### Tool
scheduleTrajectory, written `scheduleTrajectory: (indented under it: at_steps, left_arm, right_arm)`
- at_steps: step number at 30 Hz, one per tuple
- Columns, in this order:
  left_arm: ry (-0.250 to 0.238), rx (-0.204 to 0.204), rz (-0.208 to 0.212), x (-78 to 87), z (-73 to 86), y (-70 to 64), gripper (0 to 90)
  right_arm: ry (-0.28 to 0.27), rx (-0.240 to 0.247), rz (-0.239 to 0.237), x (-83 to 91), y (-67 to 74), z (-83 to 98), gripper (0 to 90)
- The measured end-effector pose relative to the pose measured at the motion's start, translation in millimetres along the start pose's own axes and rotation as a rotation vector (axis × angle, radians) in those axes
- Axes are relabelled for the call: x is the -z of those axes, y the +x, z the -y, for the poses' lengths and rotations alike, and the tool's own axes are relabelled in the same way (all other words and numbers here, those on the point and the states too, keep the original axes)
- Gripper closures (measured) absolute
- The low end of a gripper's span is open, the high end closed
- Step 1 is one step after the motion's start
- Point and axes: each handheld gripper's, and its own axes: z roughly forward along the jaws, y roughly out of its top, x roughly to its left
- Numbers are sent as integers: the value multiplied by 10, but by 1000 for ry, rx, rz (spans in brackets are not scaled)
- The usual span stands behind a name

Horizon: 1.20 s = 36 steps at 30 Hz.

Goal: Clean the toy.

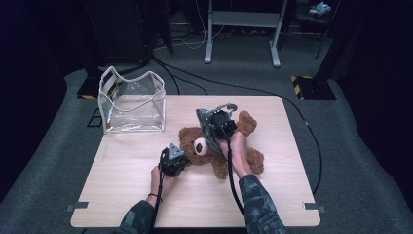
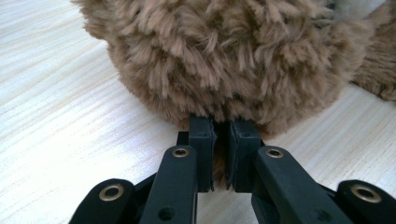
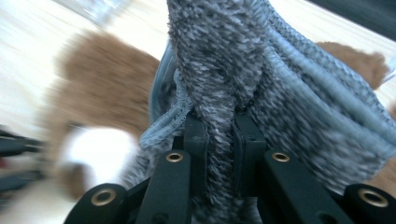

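Dressing step: teddy bear [image 1: 214,148] at frame centre on counter [image 1: 146,195], its fur pinched by left hand-held gripper [image 2: 218,140]. Right hand-held gripper [image 3: 219,135] clamps grey knit garment [image 3: 243,74] above it. Next, probably: pull garment over bear.

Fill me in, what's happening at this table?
A person works a claw in each hand on a brown teddy bear lying on the wooden table. The left claw is shut on the fur at the bear's head. The right claw is shut on a grey knitted garment, held over the bear. A clear plastic bag stands open at the table's far left.
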Motion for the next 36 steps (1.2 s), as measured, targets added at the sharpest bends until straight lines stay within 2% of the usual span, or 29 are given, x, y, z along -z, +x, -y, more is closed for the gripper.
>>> scheduleTrajectory:
  at_steps: [2, 3, 6, 7, 13, 16, 18, 20, 23, 25, 27, 28, 32, 35, 36]
  left_arm:
    - [-4, 4, -2, -1, 3, -1, 826]
    - [0, 3, 2, 2, 2, 0, 826]
    - [6, 3, 7, 5, 1, -5, 826]
    - [5, 3, 5, 4, 1, -7, 826]
    - [3, -3, -6, 0, 3, -21, 826]
    - [0, -4, -9, -2, 4, -24, 826]
    - [0, -10, -10, -2, 4, -21, 826]
    - [1, -11, -10, 0, 4, -21, 826]
    - [2, -14, -15, 2, 3, -22, 826]
    - [1, -14, -14, 2, 3, -21, 826]
    - [1, -15, -15, 3, 4, -21, 826]
    - [-2, -11, -15, 1, 4, -23, 826]
    - [-2, -14, -16, 1, 4, -23, 826]
    - [1, -13, -11, 3, 4, -25, 825]
    - [8, -15, -8, 7, 1, -23, 825]
  right_arm:
    - [25, -23, 21, -46, -96, 59, 789]
    - [20, -61, 6, -39, -157, 82, 788]
    - [0, -90, -20, 30, -194, 67, 788]
    - [-13, -85, -27, 49, -186, 49, 788]
    - [-92, -95, -111, 122, -11, -150, 784]
    - [-111, -75, -147, 50, 123, -231, 781]
    - [-93, -50, -151, -64, 189, -255, 781]
    - [-66, -44, -139, -158, 225, -242, 781]
    - [-37, -32, -101, -208, 186, -197, 783]
    - [-8, -25, -51, -192, 142, -168, 784]
    - [19, 18, 13, -193, 61, -127, 784]
    - [28, -13, 20, -174, 14, -95, 784]
    - [-13, -60, 6, -80, -123, -39, 783]
    - [-52, -108, -44, -5, -130, -63, 783]
    - [-73, -108, -55, 18, -96, -88, 782]
